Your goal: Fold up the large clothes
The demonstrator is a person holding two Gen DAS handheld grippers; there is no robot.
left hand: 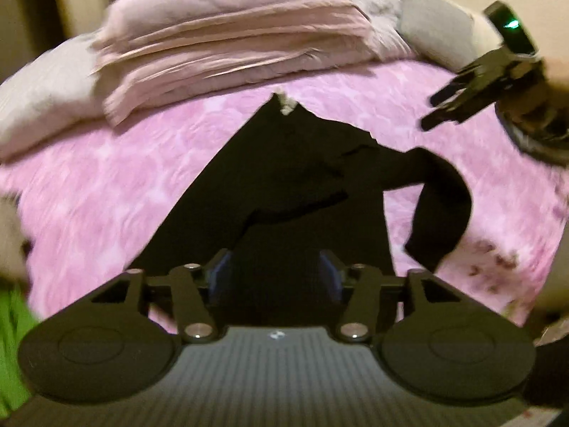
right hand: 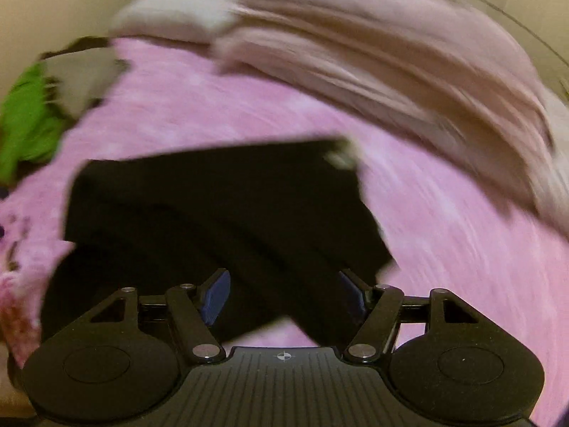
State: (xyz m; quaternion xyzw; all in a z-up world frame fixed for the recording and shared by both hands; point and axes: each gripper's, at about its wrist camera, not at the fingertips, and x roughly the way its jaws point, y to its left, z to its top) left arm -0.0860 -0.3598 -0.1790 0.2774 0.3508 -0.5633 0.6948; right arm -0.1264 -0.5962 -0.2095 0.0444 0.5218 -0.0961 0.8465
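Observation:
A black long-sleeved garment [left hand: 284, 185] lies spread on the pink bedspread [left hand: 89, 195], a white label [left hand: 286, 105] at its far end. One sleeve [left hand: 441, 213] curls out to the right. My left gripper [left hand: 276, 274] hovers open over the garment's near edge, blue pads wide apart. In the left wrist view, my right gripper [left hand: 435, 110] hangs in the air at the upper right, held by a hand, with nothing in it. In the right wrist view, the right gripper [right hand: 284, 297] is open above the garment [right hand: 213, 206], where black cloth folds cross below its pads.
A stack of folded pale pink bedding [left hand: 231, 35] lies across the far side of the bed [right hand: 391, 53]. Beside it is a grey pillow [left hand: 434, 28]. A green cloth [right hand: 25, 124] and a grey cloth [right hand: 81, 74] lie at the left edge. Both views are motion-blurred.

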